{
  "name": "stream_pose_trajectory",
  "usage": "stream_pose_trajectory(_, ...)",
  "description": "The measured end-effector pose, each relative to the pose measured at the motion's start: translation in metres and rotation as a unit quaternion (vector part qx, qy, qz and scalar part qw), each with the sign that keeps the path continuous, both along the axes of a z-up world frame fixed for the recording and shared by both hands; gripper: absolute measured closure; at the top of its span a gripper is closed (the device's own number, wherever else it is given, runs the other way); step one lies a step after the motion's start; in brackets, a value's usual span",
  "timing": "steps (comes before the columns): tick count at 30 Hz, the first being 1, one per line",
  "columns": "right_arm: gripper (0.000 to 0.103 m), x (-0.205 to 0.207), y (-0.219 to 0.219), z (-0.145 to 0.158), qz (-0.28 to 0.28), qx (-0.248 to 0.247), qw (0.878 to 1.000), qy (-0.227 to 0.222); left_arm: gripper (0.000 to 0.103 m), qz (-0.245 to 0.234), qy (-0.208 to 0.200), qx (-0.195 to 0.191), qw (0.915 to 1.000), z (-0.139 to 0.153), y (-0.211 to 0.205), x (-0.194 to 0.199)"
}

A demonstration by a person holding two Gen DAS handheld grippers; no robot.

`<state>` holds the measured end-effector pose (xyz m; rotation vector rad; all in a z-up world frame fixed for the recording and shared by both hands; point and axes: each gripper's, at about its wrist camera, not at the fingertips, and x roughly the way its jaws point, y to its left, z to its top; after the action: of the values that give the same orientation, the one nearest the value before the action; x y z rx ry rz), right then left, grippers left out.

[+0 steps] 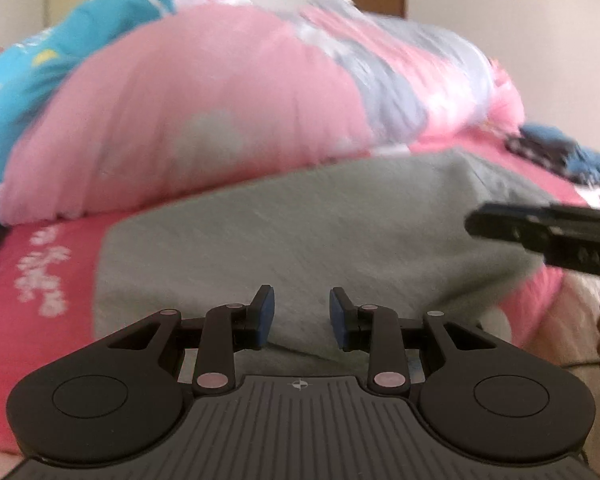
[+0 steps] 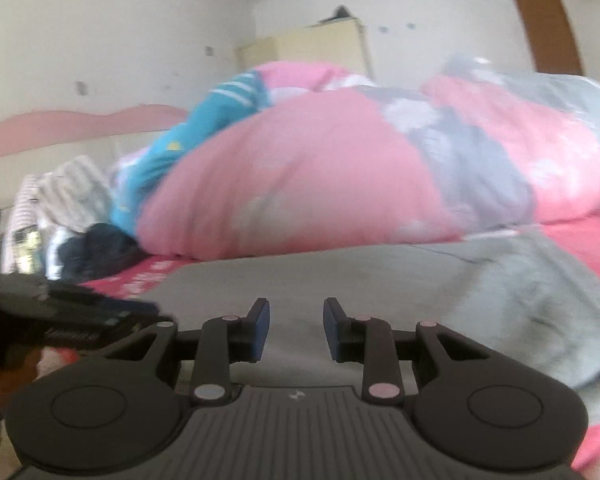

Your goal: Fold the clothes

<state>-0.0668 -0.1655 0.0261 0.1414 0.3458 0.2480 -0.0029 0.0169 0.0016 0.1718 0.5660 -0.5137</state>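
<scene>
A grey garment (image 1: 292,232) lies spread flat on the pink bed sheet, filling the middle of the left wrist view. My left gripper (image 1: 302,316) hovers over its near edge, open, with nothing between the blue pads. My right gripper (image 1: 540,228) pokes in from the right, above the garment's right side. In the right wrist view the same grey garment (image 2: 380,284) stretches ahead, bunched at the right. My right gripper (image 2: 296,326) is open and empty over it. My left gripper (image 2: 72,320) shows at the left edge, blurred.
A big pink and grey duvet (image 1: 228,112) is heaped behind the garment, with a teal cloth (image 1: 40,64) on it. Dark blue clothes (image 1: 564,156) lie far right. Striped clothes (image 2: 60,200) and a dark bundle (image 2: 100,252) sit at the left. A wooden door (image 2: 548,20) stands behind.
</scene>
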Motion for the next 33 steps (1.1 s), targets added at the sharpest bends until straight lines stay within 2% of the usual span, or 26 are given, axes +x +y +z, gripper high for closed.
stream_pose_trajectory(3,0.072,-0.001,-0.009,-0.011,-0.019,-0.006,1.0,0.021,0.072,-0.009,-0.001,0.017,0.9998,-0.01,-0.004,-0.003)
stream_pose_trajectory(6,0.072,0.0,-0.008,-0.035,-0.033,-0.022,0.998,0.057,0.072,-0.011,0.005,0.008,0.9999,-0.012,0.0,-0.001)
stream_pose_trajectory(12,0.072,-0.003,-0.003,-0.015,-0.027,-0.021,0.999,0.027,0.072,-0.013,0.003,0.009,0.9999,-0.013,-0.002,-0.001)
stream_pose_trajectory(16,0.072,-0.002,-0.006,-0.036,-0.024,-0.023,0.998,0.056,0.071,-0.015,0.006,0.005,0.9999,-0.013,0.0,-0.001)
stream_pose_trajectory(18,0.072,-0.004,-0.009,-0.031,-0.023,-0.023,0.998,0.059,0.071,-0.015,0.009,0.003,0.9998,-0.013,0.0,0.0)
stream_pose_trajectory(25,0.072,-0.003,-0.034,-0.014,-0.071,-0.029,0.996,0.05,0.071,-0.016,0.016,-0.001,0.9997,-0.012,0.001,0.002)
stream_pose_trajectory(29,0.073,-0.006,-0.054,-0.034,-0.097,0.037,0.992,0.077,0.071,-0.014,0.021,0.008,0.9996,-0.01,-0.002,0.003)
stream_pose_trajectory(33,0.072,-0.009,-0.048,-0.036,-0.109,0.023,0.992,0.066,0.07,-0.012,0.026,0.022,0.9994,-0.009,-0.006,0.005)
